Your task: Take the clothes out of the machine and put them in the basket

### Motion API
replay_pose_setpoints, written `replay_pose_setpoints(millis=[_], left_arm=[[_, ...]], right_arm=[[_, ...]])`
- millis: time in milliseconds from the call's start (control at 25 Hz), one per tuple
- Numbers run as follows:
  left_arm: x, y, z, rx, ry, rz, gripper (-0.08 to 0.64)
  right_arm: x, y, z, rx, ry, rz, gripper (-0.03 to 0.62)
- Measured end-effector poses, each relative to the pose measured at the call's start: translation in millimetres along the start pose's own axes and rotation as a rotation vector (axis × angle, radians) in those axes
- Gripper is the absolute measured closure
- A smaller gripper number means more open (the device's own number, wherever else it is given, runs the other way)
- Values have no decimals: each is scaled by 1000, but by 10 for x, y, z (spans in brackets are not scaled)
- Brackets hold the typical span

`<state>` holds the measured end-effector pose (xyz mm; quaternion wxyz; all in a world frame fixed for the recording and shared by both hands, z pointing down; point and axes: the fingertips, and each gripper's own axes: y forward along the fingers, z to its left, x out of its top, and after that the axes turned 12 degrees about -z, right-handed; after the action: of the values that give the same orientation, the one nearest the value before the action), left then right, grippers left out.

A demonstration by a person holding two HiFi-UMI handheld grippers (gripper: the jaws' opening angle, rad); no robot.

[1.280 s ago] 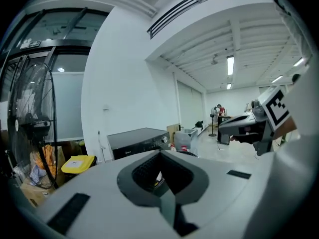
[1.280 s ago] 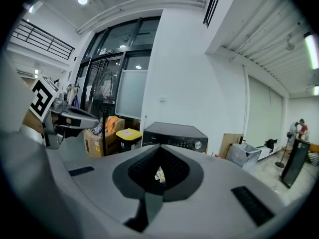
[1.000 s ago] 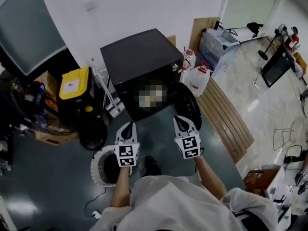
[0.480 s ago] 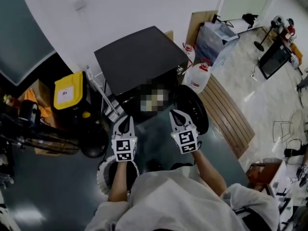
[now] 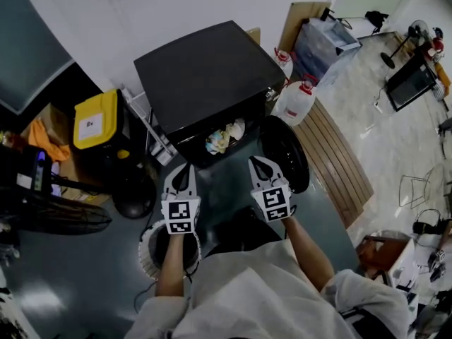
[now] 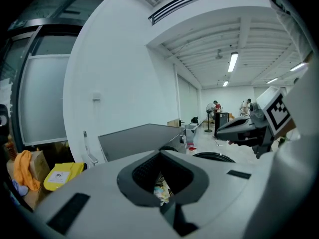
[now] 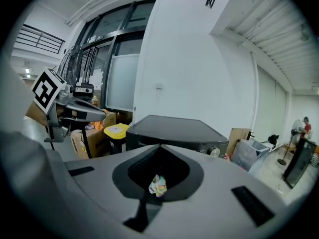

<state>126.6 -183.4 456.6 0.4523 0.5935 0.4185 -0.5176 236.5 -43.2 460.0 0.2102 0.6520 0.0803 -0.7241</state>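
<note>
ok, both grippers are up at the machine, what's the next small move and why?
Probably open the jaws of the right gripper before reaching in. They are shut with nothing between them, the door of the machine stands open, and the clothes lie inside, just ahead.

I read: machine (image 5: 208,69) black | clothes (image 5: 224,138) pastel yellow, blue, white | basket (image 5: 145,251) white rim | bin (image 5: 95,119) yellow lid, black body | floor (image 5: 63,274) dark grey

overhead and gripper views (near-level) share machine (image 5: 205,73).
</note>
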Motion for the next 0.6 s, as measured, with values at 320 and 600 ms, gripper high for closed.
replay_pose_setpoints(millis=[320, 600], left_arm=[[-320, 380, -195, 54, -32, 61, 543], [-740, 795, -314, 117, -68, 92, 543]], right_arm=[[-519, 238, -270, 89, 24, 61, 569], [-1105, 527, -476, 156, 47, 102, 569]])
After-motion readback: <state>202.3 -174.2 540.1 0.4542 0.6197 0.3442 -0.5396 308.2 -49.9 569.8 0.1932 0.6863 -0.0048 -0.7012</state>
